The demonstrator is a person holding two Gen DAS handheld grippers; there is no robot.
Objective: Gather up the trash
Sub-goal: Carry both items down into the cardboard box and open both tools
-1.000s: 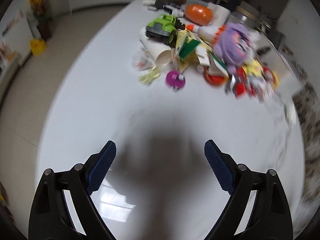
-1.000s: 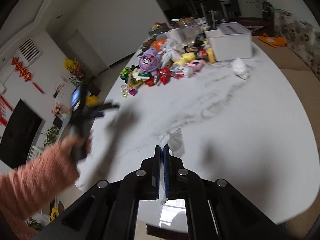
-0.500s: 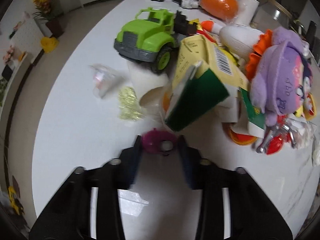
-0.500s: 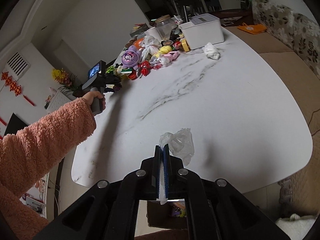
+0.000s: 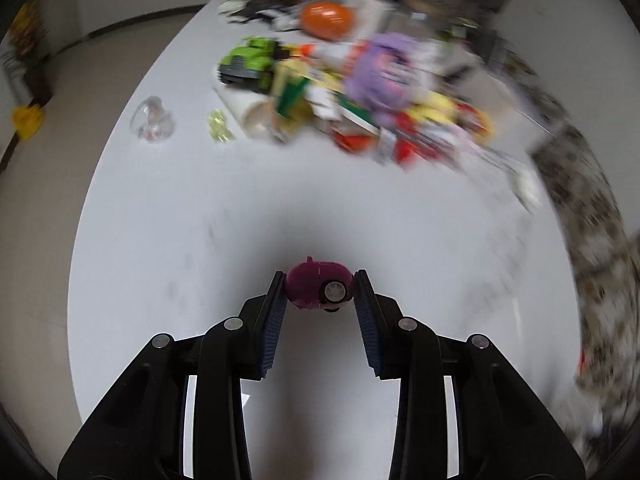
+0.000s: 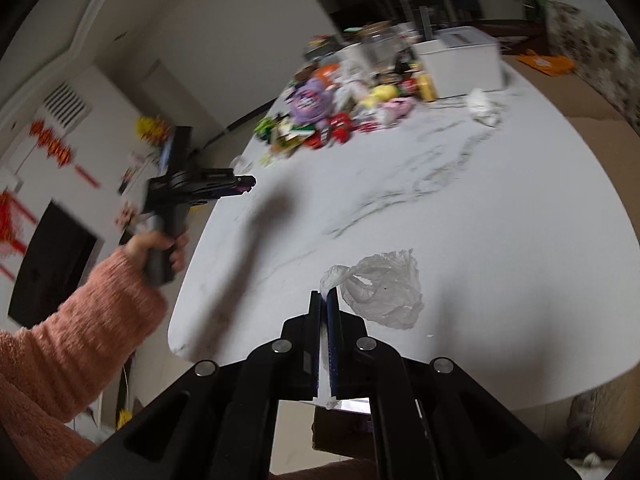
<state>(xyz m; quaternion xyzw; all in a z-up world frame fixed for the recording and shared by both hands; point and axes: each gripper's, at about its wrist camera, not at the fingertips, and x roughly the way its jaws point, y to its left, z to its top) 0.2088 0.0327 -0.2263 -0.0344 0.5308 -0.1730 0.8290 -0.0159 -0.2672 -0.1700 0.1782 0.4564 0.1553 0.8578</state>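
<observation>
Tabletop (image 6: 500, 208): toy heap (image 6: 340, 108) at far end, storage box (image 6: 460, 62) to its right, crumpled tissue (image 6: 484, 106) before the box. Plastic bag (image 6: 384, 288) pinched in right tool (image 6: 325, 300), near edge. Toy car (image 5: 319, 287) between the pads of left tool (image 5: 319, 292), above the tabletop.

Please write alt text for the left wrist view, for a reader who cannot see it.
The left tool grips a small purple toy car between its blue pads above a white table. Behind it lies a blurred heap of toys and packaging, including a green toy truck.
</observation>
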